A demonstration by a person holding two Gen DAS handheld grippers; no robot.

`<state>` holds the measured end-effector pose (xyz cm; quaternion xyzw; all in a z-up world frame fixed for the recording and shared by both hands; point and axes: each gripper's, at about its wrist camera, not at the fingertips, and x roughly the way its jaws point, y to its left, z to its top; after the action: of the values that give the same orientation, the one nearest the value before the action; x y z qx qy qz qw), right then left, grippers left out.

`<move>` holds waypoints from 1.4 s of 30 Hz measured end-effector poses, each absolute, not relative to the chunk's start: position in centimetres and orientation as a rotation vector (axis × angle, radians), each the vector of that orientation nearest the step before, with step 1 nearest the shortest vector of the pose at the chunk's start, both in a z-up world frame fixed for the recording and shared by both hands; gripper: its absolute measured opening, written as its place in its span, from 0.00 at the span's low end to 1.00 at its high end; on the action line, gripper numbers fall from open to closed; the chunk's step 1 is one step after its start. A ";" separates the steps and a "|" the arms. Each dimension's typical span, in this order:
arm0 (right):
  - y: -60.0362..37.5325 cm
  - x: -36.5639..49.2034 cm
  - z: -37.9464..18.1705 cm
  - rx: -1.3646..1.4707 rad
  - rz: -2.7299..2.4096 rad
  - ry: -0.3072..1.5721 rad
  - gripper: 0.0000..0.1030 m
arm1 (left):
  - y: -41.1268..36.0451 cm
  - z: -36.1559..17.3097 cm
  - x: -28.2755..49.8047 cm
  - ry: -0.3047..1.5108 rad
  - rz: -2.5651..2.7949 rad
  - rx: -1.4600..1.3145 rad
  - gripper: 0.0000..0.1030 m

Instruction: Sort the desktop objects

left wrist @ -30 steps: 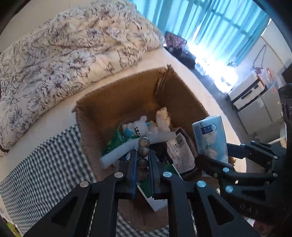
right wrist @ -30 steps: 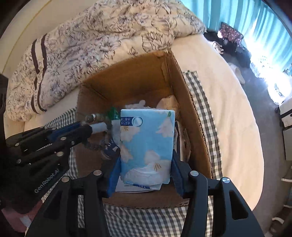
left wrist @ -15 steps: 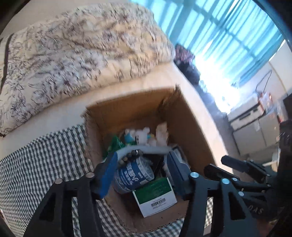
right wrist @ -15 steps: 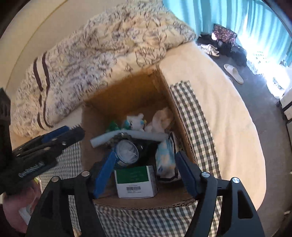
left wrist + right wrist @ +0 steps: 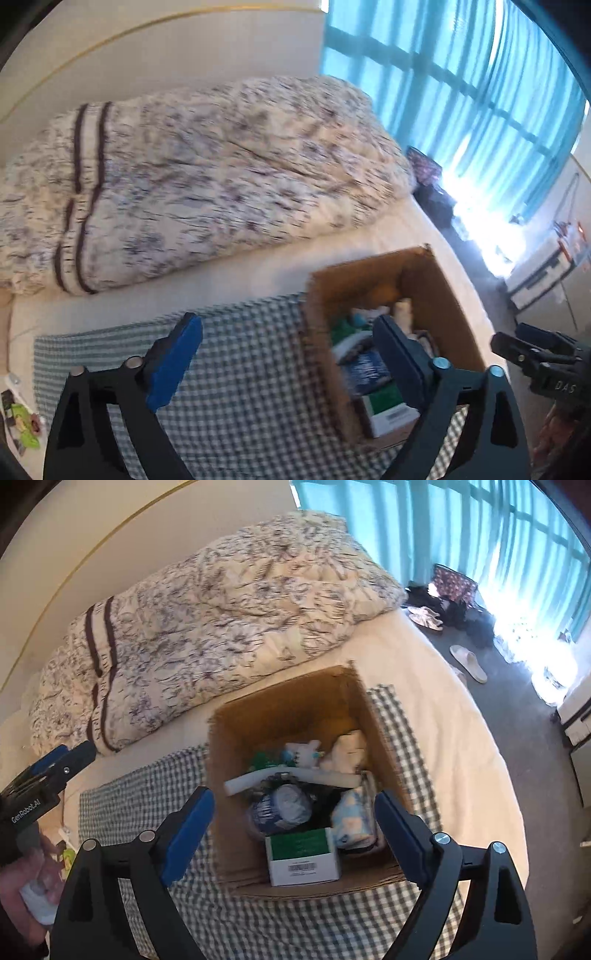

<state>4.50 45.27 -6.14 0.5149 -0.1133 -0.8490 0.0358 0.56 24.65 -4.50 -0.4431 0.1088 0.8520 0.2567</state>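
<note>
nearest you, your right gripper (image 5: 293, 825) hangs with its blue-padded fingers (image 5: 188, 825) spread wide and nothing between them; it touches nothing. straight ahead of it and below sits the cardboard box (image 5: 236, 738), so this hand is the better placed of the two over the box. your left gripper (image 5: 288, 354) is just as wide apart and just as empty, but it looks onto the checked cloth (image 5: 240, 369), with the box off to its right side behind the right finger.

inside the box, closest to you, lies the green-and-white carton (image 5: 303, 856), then the blue-labelled roll (image 5: 277, 808) and, just right of it, the blue tissue pack (image 5: 351, 812). behind those a white tube (image 5: 258, 777) lies crosswise, its long axis running left to right across the box. at the back sit a small white toy (image 5: 304, 751) and a cream soft thing (image 5: 347, 749).

beyond the box is the bare bed sheet, then the flowered duvet (image 5: 221, 609). the cloth in view holds nothing loose; a few small bits show past its left edge, too blurred to name, so i judge the next pick lies that way, on your left hand's side.
</note>
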 end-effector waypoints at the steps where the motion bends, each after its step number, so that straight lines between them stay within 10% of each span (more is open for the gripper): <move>1: 44.3 4.6 -5.9 1.574 -2.599 -0.334 0.86 | 23.6 -4.2 0.4 0.296 2.334 -1.201 1.00; 23: 23.8 7.3 -4.6 1.430 -2.398 -0.053 0.87 | 2.8 -3.1 -0.7 0.141 2.556 -1.359 1.00; 42: 19.2 8.4 -5.7 1.441 -2.392 -0.017 0.87 | -0.6 -4.2 -1.0 0.135 2.518 -1.371 1.00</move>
<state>8.40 19.21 -5.74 0.5082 -0.0061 -0.8436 0.1735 -1.02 -0.58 -4.23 -0.4734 0.0465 0.8691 0.1353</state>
